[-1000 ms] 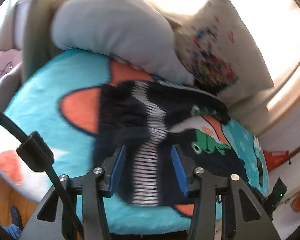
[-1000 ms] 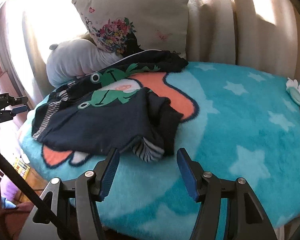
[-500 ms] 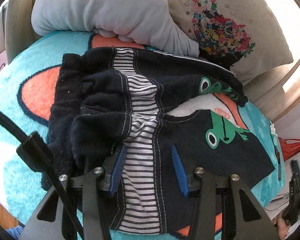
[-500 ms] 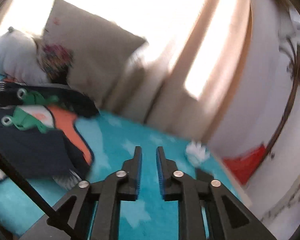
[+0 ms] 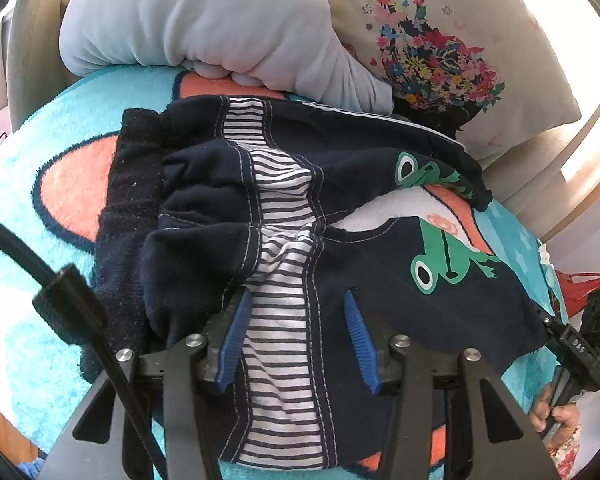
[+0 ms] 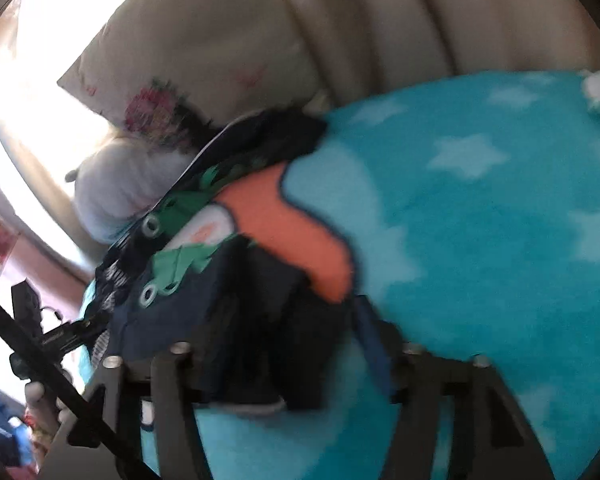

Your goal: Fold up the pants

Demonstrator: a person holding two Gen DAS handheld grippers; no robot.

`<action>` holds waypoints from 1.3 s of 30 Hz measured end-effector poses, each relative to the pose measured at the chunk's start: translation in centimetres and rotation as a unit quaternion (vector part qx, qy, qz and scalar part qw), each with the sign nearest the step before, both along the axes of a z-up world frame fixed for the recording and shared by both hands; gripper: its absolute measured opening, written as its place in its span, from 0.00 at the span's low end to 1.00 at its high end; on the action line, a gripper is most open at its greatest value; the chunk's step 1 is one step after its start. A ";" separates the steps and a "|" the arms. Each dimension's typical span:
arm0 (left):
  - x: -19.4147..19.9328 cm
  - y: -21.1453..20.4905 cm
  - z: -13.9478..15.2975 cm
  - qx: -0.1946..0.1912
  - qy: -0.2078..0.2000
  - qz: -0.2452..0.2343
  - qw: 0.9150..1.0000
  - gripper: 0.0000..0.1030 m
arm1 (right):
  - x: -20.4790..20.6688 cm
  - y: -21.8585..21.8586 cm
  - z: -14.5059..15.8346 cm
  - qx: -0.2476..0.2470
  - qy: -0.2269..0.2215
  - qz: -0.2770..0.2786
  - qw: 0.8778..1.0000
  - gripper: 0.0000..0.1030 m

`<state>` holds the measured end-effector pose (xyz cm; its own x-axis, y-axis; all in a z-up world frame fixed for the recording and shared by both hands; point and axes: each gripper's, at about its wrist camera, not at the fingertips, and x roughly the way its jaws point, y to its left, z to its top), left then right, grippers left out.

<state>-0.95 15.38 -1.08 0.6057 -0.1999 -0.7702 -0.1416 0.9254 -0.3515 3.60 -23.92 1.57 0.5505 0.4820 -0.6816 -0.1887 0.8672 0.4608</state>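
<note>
Navy children's pants [image 5: 380, 280] with green frog prints and a striped panel lie crumpled on a turquoise blanket [image 5: 40, 208]. My left gripper [image 5: 296, 340] is open, its blue pads either side of the striped panel [image 5: 284, 320] at the pants' near edge. The right wrist view is blurred. There the pants [image 6: 204, 304] lie at the left, and my right gripper [image 6: 288, 356] is open over their dark leg end. The right gripper also shows in the left wrist view [image 5: 576, 352], at the far right edge.
A grey cushion [image 5: 204, 24] and a floral pillow [image 5: 452, 48] lean at the back against beige upholstery [image 6: 420, 20]. The blanket with white stars [image 6: 480, 220] stretches to the right of the pants.
My right gripper has opened and swung back from the wall onto the pants' leg end. My left gripper has held its place over the striped panel.
</note>
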 end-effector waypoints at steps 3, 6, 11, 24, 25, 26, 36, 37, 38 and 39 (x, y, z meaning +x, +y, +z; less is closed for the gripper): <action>0.0 -0.3 0.0 0.004 -0.004 -0.005 1.000 0.52 | 0.0 1.1 -0.2 0.017 0.022 0.017 0.999 0.16; 0.0 -0.4 -0.1 0.010 -0.005 -0.009 1.000 0.52 | -1.1 0.7 1.4 0.000 -0.016 -0.019 1.000 0.15; 0.1 -0.1 -0.1 0.002 -0.005 -0.012 1.000 0.52 | -3.8 -0.7 6.8 -0.080 -0.114 -0.092 0.986 0.16; 0.1 -0.4 -0.3 0.007 -0.009 -0.015 1.000 0.59 | -3.6 -1.6 7.6 -0.047 -0.097 -0.104 0.989 0.50; 0.1 -0.5 -0.3 0.007 -0.011 -0.016 1.000 0.61 | -3.4 -0.7 7.3 -0.033 -0.089 -0.077 0.992 0.54; 0.1 -0.7 -0.3 0.009 -0.011 -0.017 1.000 0.61 | -2.9 0.3 6.6 -0.016 -0.074 -0.048 0.996 0.60; -1.5 2.0 2.8 -0.007 -0.020 -0.007 1.000 0.61 | 0.6 -0.4 2.1 -0.043 0.016 -0.065 0.997 0.61; -1.5 2.9 3.4 -0.008 -0.025 -0.002 1.000 0.62 | 0.6 -0.4 2.9 -0.054 0.002 -0.063 0.997 0.63; -1.4 3.4 3.8 -0.008 -0.028 0.001 1.000 0.63 | 0.9 0.0 3.9 -0.070 -0.013 -0.052 0.996 0.65; -1.2 4.1 4.2 -0.005 -0.031 0.004 0.999 0.63 | 1.0 0.4 4.7 -0.081 -0.021 -0.043 0.996 0.68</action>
